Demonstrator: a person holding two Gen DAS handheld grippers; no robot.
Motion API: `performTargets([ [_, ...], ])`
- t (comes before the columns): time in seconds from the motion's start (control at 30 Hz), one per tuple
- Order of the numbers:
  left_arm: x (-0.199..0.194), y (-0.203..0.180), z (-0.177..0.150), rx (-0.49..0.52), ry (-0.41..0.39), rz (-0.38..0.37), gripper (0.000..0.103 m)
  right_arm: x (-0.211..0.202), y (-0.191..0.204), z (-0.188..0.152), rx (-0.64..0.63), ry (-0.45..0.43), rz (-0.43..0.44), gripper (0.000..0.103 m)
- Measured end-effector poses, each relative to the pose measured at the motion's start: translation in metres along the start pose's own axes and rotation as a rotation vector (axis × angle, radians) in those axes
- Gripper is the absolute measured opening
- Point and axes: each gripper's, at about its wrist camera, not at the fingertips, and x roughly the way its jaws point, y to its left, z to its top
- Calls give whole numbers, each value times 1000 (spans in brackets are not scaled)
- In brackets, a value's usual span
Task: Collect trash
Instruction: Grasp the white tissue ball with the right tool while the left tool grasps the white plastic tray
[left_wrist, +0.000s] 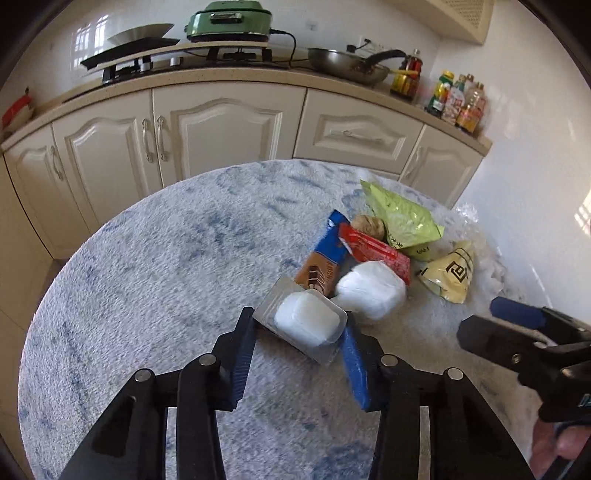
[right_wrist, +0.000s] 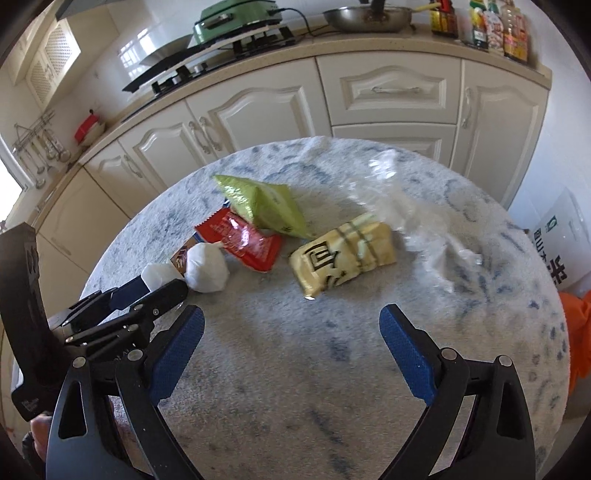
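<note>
A heap of trash lies on the round table: a clear blister pack (left_wrist: 308, 325) with a white lump inside, a white wad (left_wrist: 371, 290), a blue-brown wrapper (left_wrist: 325, 258), a red wrapper (right_wrist: 243, 240), a green bag (right_wrist: 266, 206), a yellow packet (right_wrist: 343, 258) and crumpled clear plastic (right_wrist: 413, 218). My left gripper (left_wrist: 299, 325) is shut on the blister pack, one pad against each side. In the right wrist view it (right_wrist: 164, 282) shows at the left with the white lump at its tips. My right gripper (right_wrist: 291, 325) stands open just short of the yellow packet, nothing between its fingers.
A fuzzy blue-and-white cloth covers the table (left_wrist: 166, 277). Cream cabinets (left_wrist: 221, 129) stand close behind it, with a stove, a pan (left_wrist: 347, 64) and sauce bottles on the counter. A white printed bag (right_wrist: 565, 240) and something orange (right_wrist: 576, 332) sit past the table's right edge.
</note>
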Motion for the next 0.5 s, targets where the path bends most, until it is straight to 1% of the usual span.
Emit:
performTargets([
  [0.1,-3,17,-1,-16,-8,6,40,6,12,0,-18,8,16,97],
  [0.23,-14,35,-9,-35,-15,39,40,13,28,3,-40,6,44,95],
  [0.3,-21,39,-13,-33,-13,53,40,20,39,5,-55,9,58,93],
  [0.37,-29,37,-20,-22,-14,57,41,26,47,6,-67,12,68,88],
  [0.43,-37,32,-27,-2,-11,69,42,35,55,7,-83,21,61,85],
  [0.5,-41,34,-33,10,-8,88,47,41,61,8,-90,20,59,84],
])
